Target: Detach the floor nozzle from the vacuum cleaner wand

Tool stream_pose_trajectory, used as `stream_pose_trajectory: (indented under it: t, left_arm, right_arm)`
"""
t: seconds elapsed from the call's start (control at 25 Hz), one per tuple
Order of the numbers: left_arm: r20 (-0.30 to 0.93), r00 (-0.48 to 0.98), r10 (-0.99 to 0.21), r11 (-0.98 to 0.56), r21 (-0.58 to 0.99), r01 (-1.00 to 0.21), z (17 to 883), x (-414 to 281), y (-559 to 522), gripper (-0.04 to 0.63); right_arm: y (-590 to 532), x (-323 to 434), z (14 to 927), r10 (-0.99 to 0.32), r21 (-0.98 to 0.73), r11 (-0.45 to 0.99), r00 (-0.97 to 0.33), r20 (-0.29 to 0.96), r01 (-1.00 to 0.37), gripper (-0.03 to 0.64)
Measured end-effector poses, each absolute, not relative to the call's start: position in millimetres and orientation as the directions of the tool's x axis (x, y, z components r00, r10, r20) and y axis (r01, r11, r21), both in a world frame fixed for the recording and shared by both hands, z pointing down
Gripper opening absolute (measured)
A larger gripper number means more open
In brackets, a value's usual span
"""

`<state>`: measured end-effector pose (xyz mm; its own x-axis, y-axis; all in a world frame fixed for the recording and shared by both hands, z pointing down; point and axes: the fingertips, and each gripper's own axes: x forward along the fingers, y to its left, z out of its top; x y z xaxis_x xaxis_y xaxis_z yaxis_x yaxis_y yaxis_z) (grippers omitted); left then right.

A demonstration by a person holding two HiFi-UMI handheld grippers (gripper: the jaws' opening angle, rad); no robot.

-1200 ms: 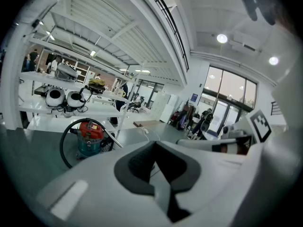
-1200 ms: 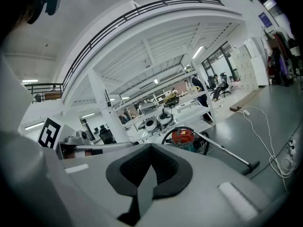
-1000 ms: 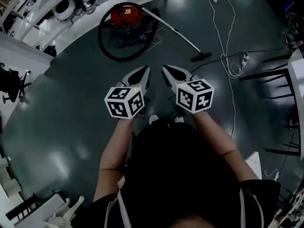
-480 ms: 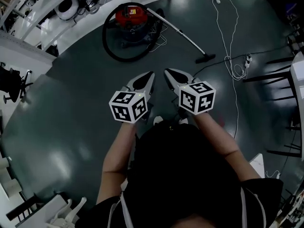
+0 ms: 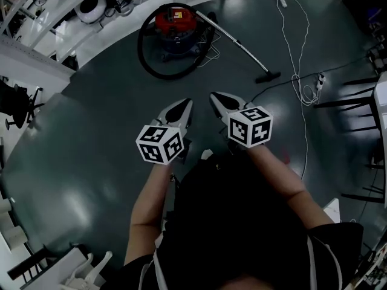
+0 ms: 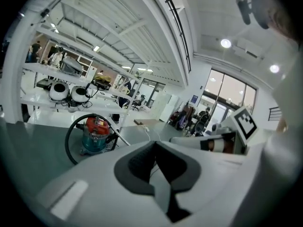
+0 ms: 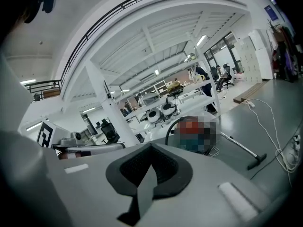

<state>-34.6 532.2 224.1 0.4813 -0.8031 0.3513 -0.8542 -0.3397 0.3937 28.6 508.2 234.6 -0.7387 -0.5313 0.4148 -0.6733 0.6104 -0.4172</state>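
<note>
Left tool (image 5: 186,103) and right tool (image 5: 214,95), both closed and empty, above glossy dark floor (image 5: 91,138) near white shelving (image 5: 33,50)

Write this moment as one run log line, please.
left tool: shut, empty | right tool: shut, empty | floor nozzle: on wand, untouched | vacuum cleaner: ahead

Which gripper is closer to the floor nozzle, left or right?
Right. The right gripper is below and left of the floor nozzle in the head view; the left gripper is farther left. Neither touches it.
</note>
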Motion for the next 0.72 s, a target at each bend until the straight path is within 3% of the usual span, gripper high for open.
stream_pose_trajectory:
  t: [0.16, 0.72]
  left_arm:
    - [0.404, 0.441, -0.802, -0.346, 0.288, -0.893, 233, -47, 530, 0.008]
    - [0.454, 0.404, -0.794, -0.281, 0.314, -0.907, 262, -55, 467, 0.006]
  right_arm:
    - [507, 20, 237, -0.524, -0.417, 0.609, -0.737, 0.427, -0.675, -0.003]
    - [441, 19, 267, -0.489, -0.475, 0.579, -0.748, 0.448, -0.663, -0.003]
